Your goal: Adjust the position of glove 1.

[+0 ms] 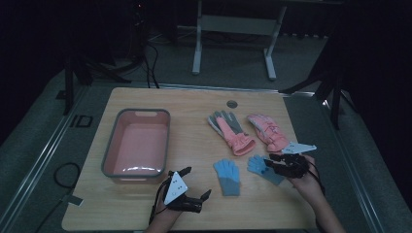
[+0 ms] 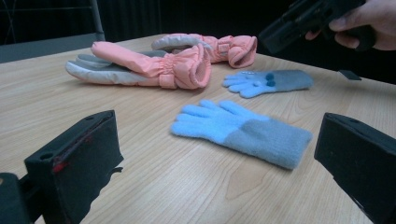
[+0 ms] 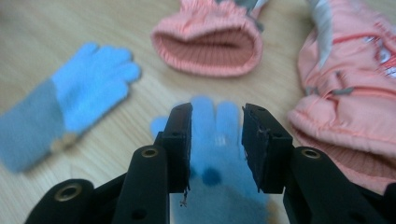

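Two blue knit gloves lie on the wooden table (image 1: 194,107). My right gripper (image 1: 268,161) hovers open over the right blue glove (image 1: 255,164), whose fingers show through the gap between the jaws (image 3: 215,154); I cannot tell whether the gripper (image 3: 217,109) touches it. The left blue glove (image 1: 227,175) lies flat just ahead of my left gripper (image 1: 197,182), which stands wide open low over the table with nothing between its jaws (image 2: 219,123). In the left gripper view that glove (image 2: 243,128) lies close, the other blue glove (image 2: 268,81) behind it.
Two pink and grey padded gloves (image 1: 232,132) (image 1: 267,132) lie behind the blue ones, cuffs toward me. A pink basin (image 1: 167,141) with a grey rim stands empty at the table's left. A small round hole (image 1: 232,104) sits near the far edge.
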`<state>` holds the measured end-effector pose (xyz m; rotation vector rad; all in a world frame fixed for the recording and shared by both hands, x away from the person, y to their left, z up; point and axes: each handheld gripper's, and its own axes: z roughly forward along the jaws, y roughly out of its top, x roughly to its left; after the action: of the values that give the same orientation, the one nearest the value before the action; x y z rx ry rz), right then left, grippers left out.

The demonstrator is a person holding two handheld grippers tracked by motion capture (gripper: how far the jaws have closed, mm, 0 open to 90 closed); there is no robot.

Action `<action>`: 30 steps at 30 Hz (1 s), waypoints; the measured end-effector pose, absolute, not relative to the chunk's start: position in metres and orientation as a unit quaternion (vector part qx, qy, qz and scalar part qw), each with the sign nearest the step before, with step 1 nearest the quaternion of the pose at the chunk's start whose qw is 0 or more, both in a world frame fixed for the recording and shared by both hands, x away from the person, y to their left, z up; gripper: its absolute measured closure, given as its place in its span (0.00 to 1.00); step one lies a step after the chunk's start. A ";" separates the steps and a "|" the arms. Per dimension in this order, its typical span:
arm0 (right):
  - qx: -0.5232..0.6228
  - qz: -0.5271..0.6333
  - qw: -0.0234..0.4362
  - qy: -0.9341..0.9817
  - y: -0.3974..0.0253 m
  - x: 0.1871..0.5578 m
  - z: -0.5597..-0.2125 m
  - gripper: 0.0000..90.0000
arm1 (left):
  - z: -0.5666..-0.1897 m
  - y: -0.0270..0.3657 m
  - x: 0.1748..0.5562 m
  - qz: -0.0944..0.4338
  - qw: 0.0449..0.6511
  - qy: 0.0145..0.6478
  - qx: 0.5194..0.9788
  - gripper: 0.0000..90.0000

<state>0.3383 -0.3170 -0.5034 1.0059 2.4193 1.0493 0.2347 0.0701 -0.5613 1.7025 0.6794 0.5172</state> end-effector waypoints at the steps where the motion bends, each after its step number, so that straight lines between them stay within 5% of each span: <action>1: 0.343 0.370 0.153 0.850 -0.319 0.340 -0.506 0.70 | -0.561 0.070 0.235 0.222 0.580 0.290 0.729 0.00; 13: 0.325 0.353 0.090 0.873 -0.326 0.355 -0.543 0.72 | -0.561 0.070 0.234 0.224 0.579 0.290 0.728 0.00; 22: 0.351 0.345 0.142 0.859 -0.318 0.346 -0.547 0.95 | -0.561 0.070 0.234 0.225 0.580 0.289 0.728 0.00; 30: 0.468 0.359 0.200 0.783 -0.299 0.314 -0.508 0.97 | -0.561 0.070 0.234 0.230 0.578 0.288 0.728 0.00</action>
<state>0.3135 -0.2988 -0.5078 1.3071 2.1886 1.0024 0.2336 0.0698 -0.5613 1.7034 0.6738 0.5373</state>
